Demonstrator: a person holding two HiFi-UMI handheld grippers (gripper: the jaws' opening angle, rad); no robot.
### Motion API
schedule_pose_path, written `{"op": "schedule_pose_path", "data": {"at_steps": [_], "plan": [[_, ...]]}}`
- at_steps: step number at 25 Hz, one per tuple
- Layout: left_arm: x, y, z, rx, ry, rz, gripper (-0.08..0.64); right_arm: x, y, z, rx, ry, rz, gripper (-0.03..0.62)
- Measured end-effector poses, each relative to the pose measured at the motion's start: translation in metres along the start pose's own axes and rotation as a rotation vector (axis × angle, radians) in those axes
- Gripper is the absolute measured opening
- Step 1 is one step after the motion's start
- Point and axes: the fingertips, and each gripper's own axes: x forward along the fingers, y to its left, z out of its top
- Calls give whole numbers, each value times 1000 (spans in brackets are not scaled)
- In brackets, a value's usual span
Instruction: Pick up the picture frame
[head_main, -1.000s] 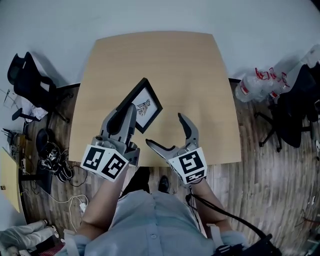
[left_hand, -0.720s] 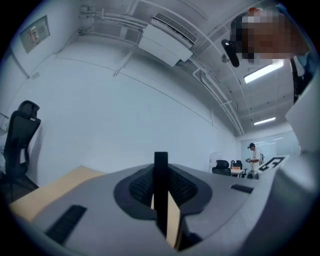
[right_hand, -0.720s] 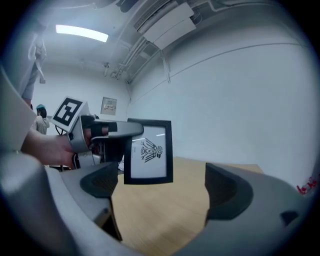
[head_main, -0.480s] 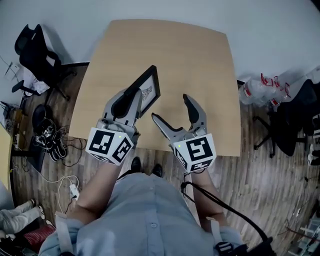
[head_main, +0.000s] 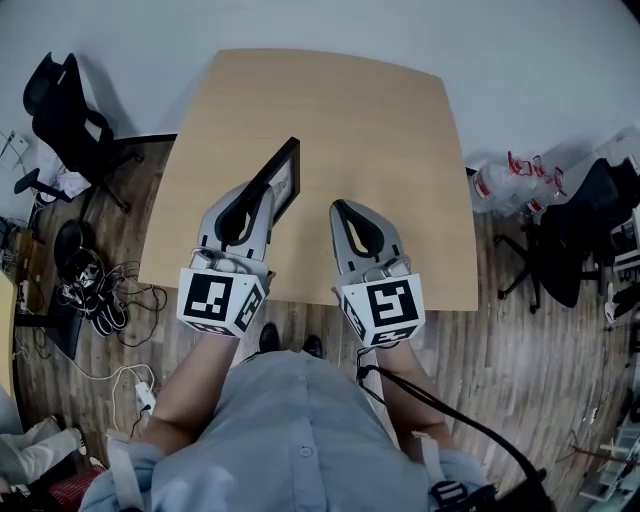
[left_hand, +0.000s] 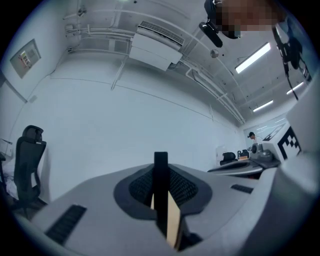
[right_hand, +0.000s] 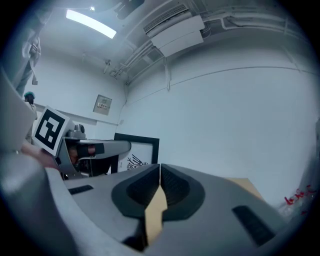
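Picture frame (head_main: 283, 178), black-edged around a pale print, stood on its side in the left tongs (head_main: 262, 192), which pinched one edge of it over the near-left part of the wooden table (head_main: 390, 120). From the head view it appeared almost edge-on, and whether its lower edge touched the table could not be told. The left gripper view showed the dark rim running straight up between the two pads, seated deep in the grip. The right tongs (head_main: 345, 210) hung just beside it, pressed together on nothing, pointing out across the table.

The pick-up looked all but done, with the whole weight on a single pinch at one side. Doing it well would call for steady pressure on that rim, since a flat, stiff frame held by one edge tends to swing about the pads and slip. A slow, straight lift with the wrist level would suit better than a fast sweep, and the frame's free corner would need room above the table's surface. The empty right tongs were best held clear of the print's face, ready beneath the far edge only if the frame began to sag.
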Motion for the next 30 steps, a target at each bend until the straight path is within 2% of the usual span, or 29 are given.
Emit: {"op": "schedule_pose_path", "data": {"at_steps": [14, 30], "plan": [[-1, -1, 0, 20, 7, -26, 52, -9, -5, 16, -6, -42, -59, 2], [-8, -6, 4, 32, 9, -22, 52, -17, -4, 19, -4, -63, -64, 2]]}}
